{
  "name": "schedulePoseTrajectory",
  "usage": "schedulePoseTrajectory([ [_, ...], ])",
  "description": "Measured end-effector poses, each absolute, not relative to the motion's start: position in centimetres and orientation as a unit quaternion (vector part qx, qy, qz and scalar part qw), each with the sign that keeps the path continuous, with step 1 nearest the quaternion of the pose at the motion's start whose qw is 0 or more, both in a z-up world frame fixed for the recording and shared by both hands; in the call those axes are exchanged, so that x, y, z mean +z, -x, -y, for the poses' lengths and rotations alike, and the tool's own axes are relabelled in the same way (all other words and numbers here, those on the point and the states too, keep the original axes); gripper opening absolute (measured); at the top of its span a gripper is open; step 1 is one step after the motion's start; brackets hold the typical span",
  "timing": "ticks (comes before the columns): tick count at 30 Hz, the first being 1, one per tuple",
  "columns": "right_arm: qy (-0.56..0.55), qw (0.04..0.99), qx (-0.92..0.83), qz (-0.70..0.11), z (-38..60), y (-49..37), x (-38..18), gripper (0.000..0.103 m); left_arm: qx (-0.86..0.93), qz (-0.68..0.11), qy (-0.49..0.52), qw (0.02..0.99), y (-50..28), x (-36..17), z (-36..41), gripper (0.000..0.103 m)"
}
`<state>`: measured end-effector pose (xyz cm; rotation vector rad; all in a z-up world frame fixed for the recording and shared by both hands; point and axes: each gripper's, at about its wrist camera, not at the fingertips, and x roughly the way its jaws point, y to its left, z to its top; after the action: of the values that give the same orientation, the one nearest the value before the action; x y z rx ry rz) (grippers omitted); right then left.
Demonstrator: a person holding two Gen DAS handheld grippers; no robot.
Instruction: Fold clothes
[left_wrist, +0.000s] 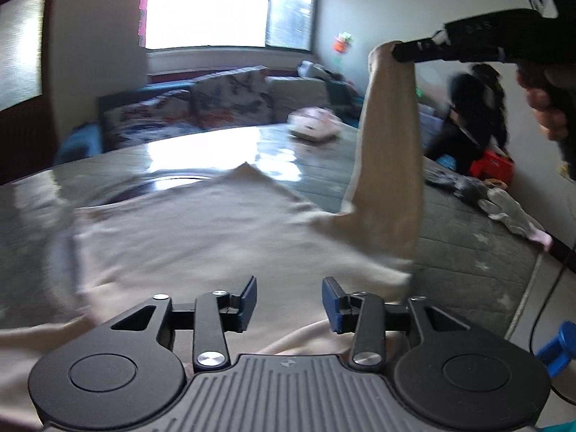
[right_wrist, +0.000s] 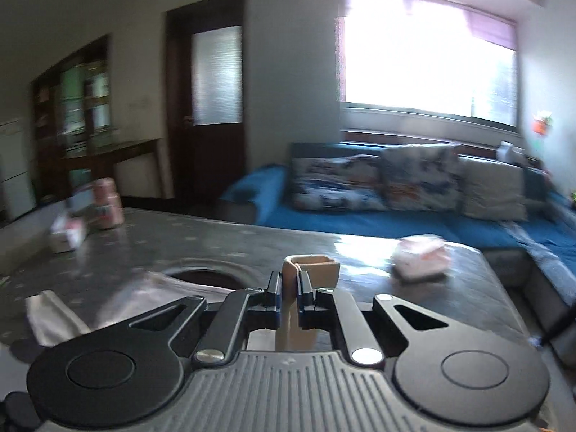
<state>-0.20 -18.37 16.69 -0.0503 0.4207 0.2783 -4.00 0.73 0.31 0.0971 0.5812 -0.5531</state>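
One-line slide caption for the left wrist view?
Right gripper lifts the beige garment's sleeve while left gripper hovers open.

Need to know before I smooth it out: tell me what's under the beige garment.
The beige garment lies on the grey quilted table cover, with a dark round opening showing at its far edge. Anything beneath the cloth is hidden.

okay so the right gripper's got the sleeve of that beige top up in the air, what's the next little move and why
Probably carry the sleeve inward and lay it across the beige top. The right gripper is shut on its cuff, lifted clear, while the body lies spread on the table and the left gripper is open, holding nothing.
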Motion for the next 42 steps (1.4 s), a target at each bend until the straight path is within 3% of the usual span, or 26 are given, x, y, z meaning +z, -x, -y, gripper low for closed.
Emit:
schedulePoseTrajectory([
  [8,0.059,0.932,0.246,-0.259,7.5,-0.6,13.3,0.007,-0.188,-0.29,-0.006,0.938,5.4,-0.5,-8.3,0.046],
  [19,0.105,0.864,0.343,-0.354,-0.7,1.3,5.2,0.01,-0.163,-0.294,0.023,0.941,6.1,-1.1,-10.8,0.046],
  [31,0.084,0.894,0.233,-0.373,10.3,1.1,5.5,0.01,-0.214,-0.275,0.025,0.937,3.9,0.0,-6.9,0.044],
  [42,0.046,0.91,0.193,-0.365,14.6,0.5,4.3,0.01,-0.232,-0.312,0.008,0.921,1.6,-2.0,-4.7,0.031],
])
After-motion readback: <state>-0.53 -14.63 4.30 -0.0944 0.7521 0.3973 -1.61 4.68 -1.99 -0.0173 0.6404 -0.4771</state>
